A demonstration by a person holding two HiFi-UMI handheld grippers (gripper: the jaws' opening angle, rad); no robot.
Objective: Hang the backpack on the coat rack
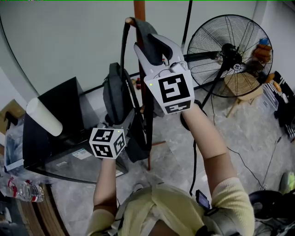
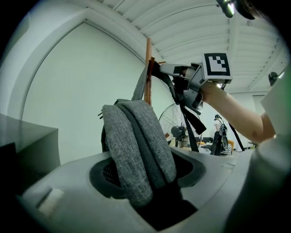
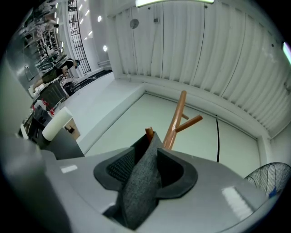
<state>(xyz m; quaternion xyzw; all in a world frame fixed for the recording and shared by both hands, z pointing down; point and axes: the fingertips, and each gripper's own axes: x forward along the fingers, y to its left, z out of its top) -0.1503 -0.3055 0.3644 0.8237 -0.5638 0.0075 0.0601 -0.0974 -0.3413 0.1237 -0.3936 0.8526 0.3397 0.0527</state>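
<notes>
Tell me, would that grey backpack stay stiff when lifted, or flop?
Probably floppy: the grey backpack droops limply from the coat rack. Its padded shoulder strap bends over in a curve, so likely soft, squashy. The woven fabric looks rough, hardly slippery.

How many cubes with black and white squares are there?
2. One marker cube sits low on the left, beside the grey backpack. The other marker cube is higher on the right, near the coat rack. None seems hidden.

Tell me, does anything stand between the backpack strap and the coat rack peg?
Nothing visible does. The strap already lies over the tip of the peg, and it runs between the open jaws of the right gripper.
</notes>
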